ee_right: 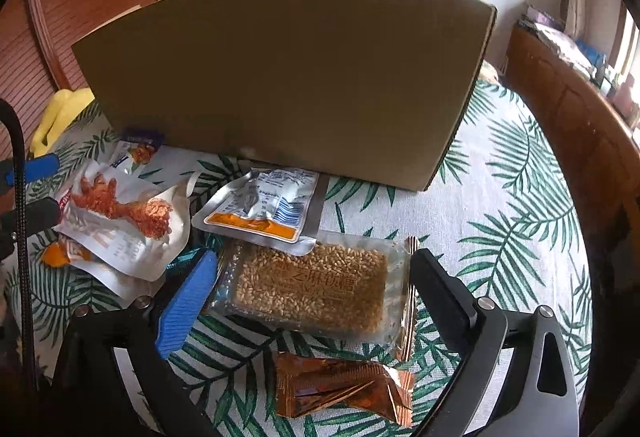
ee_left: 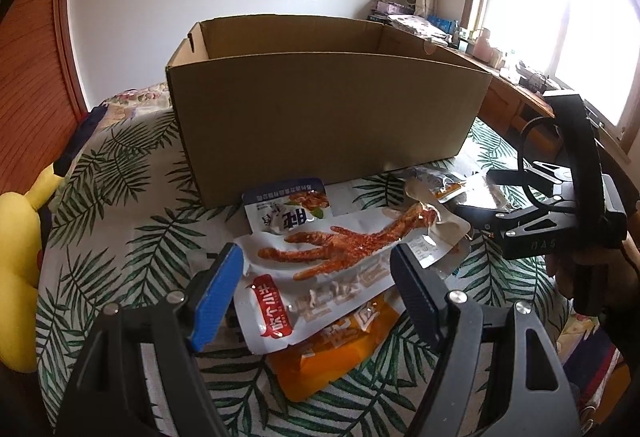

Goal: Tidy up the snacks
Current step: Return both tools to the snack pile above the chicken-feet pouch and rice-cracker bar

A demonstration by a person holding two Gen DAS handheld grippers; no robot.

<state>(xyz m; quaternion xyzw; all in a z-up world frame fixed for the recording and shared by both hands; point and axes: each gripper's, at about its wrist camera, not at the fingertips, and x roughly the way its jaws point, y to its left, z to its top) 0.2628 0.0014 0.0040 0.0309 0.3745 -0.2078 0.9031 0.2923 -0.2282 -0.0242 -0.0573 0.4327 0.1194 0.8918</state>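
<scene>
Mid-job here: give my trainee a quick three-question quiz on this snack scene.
1. True or false: the cardboard box is open at the top.
2. Which packet lies between the right gripper fingers: A) sesame bar pack, B) chicken foot packet, C) copper foil wrapper?
3. Fill in: the left gripper hovers over the ____ packet.

Key: 1 true. 2 A; the fingers are open, not pressing it. 3 chicken foot.
</scene>
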